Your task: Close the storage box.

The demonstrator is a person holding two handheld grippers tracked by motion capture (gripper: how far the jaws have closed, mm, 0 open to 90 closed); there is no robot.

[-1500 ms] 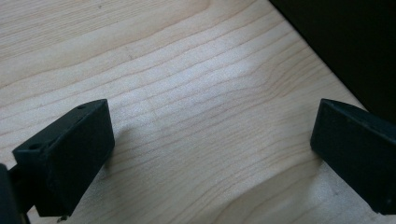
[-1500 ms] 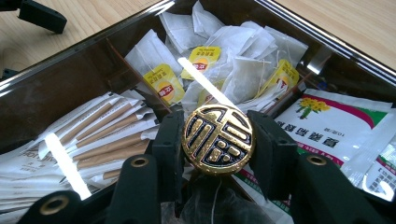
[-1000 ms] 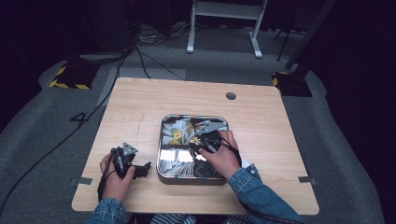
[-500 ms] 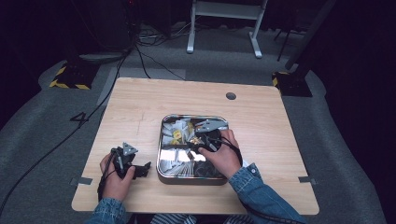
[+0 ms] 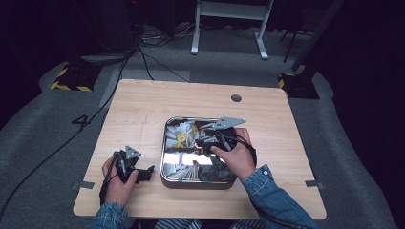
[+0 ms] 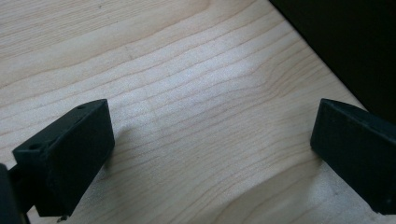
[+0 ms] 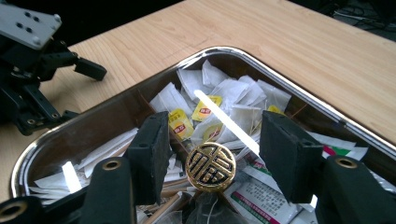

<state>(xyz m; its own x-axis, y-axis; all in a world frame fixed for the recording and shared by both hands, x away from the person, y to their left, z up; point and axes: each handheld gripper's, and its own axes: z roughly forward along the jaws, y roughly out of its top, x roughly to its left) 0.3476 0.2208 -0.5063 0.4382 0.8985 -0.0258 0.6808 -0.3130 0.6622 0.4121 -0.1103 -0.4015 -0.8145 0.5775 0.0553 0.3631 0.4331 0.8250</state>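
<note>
Pale wood tabletop (image 5: 143, 109) was seen under the left gripper (image 6: 210, 154), held wide open and empty near the front-left corner. Within the steel tray (image 7: 289, 79), amid tea bags (image 7: 205, 107), a gold medallion (image 7: 210, 167) lay between the right gripper's (image 7: 212, 154) jaws, which had just been opening; it was judged hard, smooth, slippery, best pinched by its rim.

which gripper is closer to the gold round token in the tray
Right. The right gripper is over the tray with the gold token between its open jaws, untouched. The left gripper rests on the table, outside the tray.
</note>
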